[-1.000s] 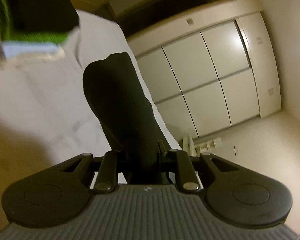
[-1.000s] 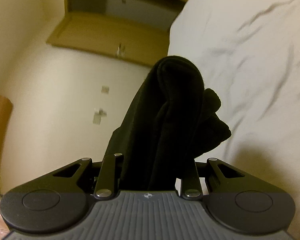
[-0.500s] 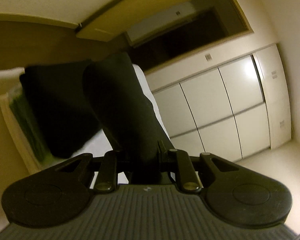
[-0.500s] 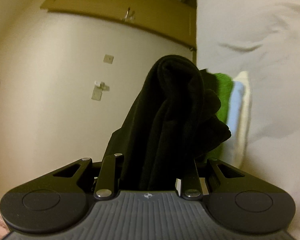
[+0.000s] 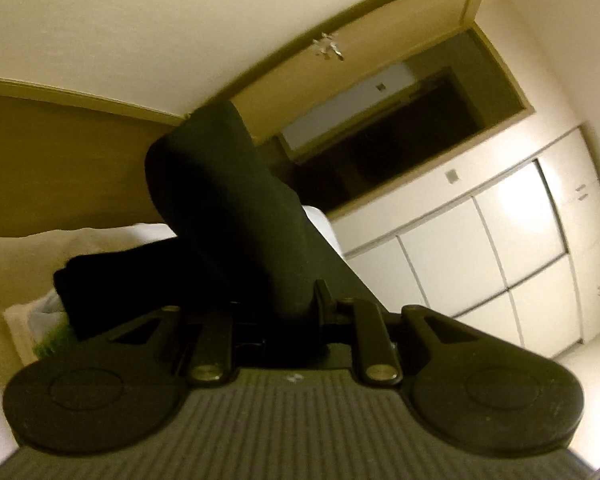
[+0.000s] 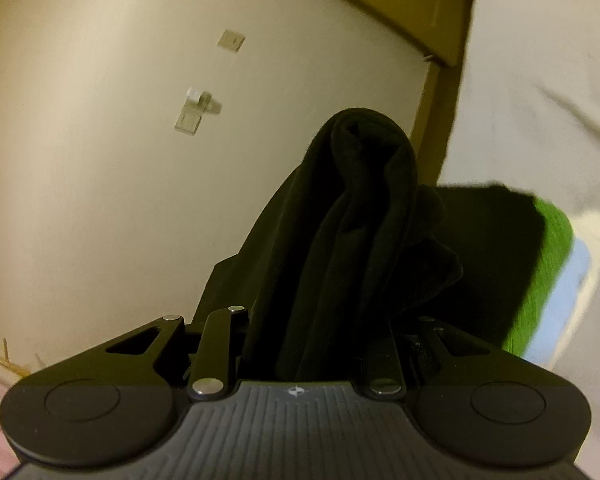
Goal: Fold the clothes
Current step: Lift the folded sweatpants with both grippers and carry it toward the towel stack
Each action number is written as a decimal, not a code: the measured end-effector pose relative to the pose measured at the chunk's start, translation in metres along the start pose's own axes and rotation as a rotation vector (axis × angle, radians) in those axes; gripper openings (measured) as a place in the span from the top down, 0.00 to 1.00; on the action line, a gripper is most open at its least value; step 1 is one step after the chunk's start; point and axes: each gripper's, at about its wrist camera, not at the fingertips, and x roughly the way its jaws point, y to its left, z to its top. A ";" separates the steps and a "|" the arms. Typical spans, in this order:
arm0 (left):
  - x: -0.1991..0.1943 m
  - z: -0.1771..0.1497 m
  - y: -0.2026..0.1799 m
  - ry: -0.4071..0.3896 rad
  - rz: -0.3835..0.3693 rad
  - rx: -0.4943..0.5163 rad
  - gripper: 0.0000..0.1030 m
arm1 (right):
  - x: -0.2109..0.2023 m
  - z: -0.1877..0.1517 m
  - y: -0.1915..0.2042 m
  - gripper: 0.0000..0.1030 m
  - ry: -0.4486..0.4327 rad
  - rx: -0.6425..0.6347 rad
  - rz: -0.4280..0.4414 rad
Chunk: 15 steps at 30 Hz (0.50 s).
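Both tongs clamped on same black garment, held up off bed. Left tongs [image 5: 260, 320] gripping smooth rolled fold of black garment [image 5: 228, 208], cloth sticking up and fwd past tips. Right tongs [image 6: 320, 332] pinching bunched, creased end of it [image 6: 360, 220]. Beyond, near far edge of white bed [image 6: 540, 60]: stack of folded clothes [image 5: 112, 284], black piece on top, green layer [image 6: 548, 264], pale blue and white underneath. Brown headboard [image 5: 60, 168] behind stack in left view. Open wooden door [image 5: 360, 56] and white cupboard doors [image 5: 480, 248] to right. Cream wall [image 6: 140, 160] in right view.
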 end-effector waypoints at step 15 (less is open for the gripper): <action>0.027 -0.004 0.031 0.144 0.146 -0.020 0.73 | -0.029 -0.015 -0.055 0.14 -0.103 0.229 -0.128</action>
